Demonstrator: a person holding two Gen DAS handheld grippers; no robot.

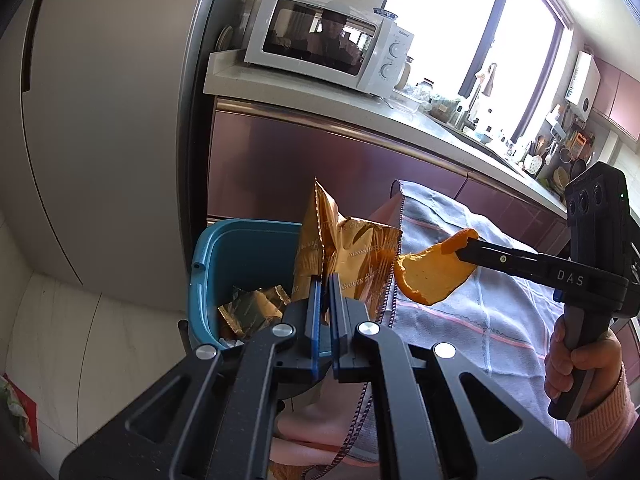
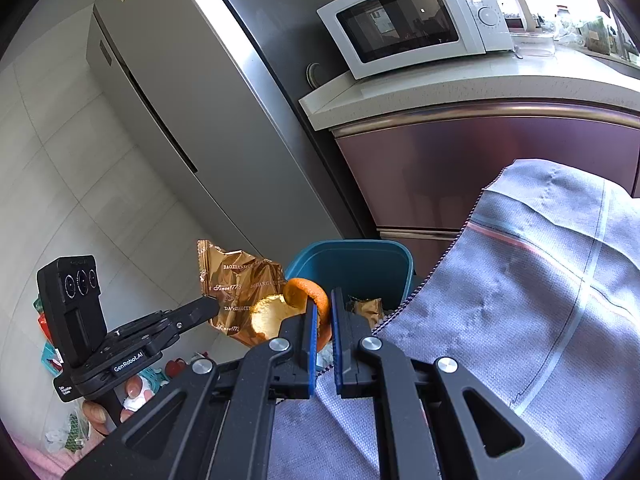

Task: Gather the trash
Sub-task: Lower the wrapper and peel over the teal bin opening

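While both loads hang over the bin, nothing is dropped yet. Left gripper pinches a gold wrapper; right gripper pinches an orange peel. Both sit just above the teal trash bin, which already has at least one gold wrapper inside; deeper contents are hard to make out. Left to do: release both. Checked cloth beside the bin looks bare of trash.

Bin below the counter, claws above it

The trash bin stands before the cabinet, right of the fridge; a microwave sits on the surface above. Wrappers lie in the bin.
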